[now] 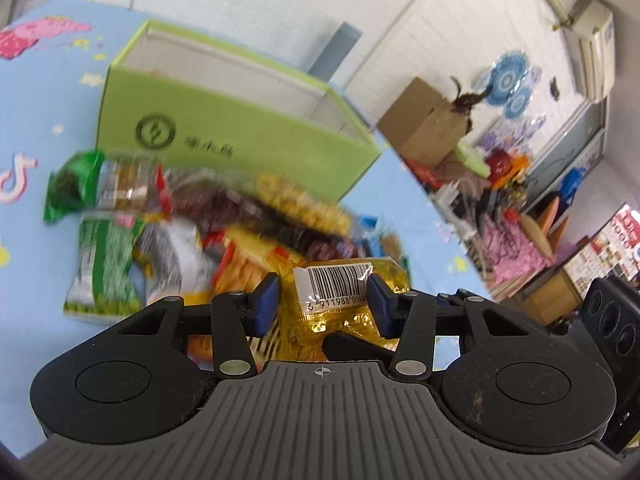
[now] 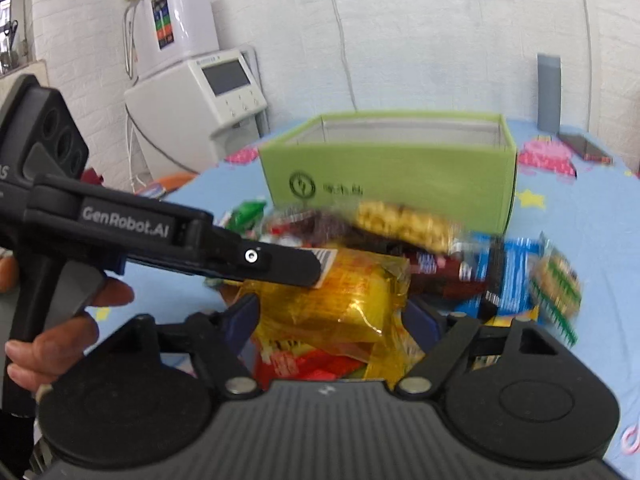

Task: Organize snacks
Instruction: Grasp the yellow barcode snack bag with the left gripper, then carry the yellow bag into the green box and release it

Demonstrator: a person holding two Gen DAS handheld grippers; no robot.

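Early stage: box (image 2: 400,168) looks near empty, pile (image 1: 224,224) unsorted beside it. Left gripper (image 1: 322,300) half-open around yellow pack (image 1: 340,312); right gripper (image 2: 332,320) wide, grip unclear.

The snack pile (image 1: 224,220) blocks the worktop (image 1: 32,152) at 12 o'clock, touching the green box (image 1: 240,136); its open top is free. Bare worktop lies at 9 o'clock. The left gripper (image 2: 316,272) crosses at 10 o'clock.
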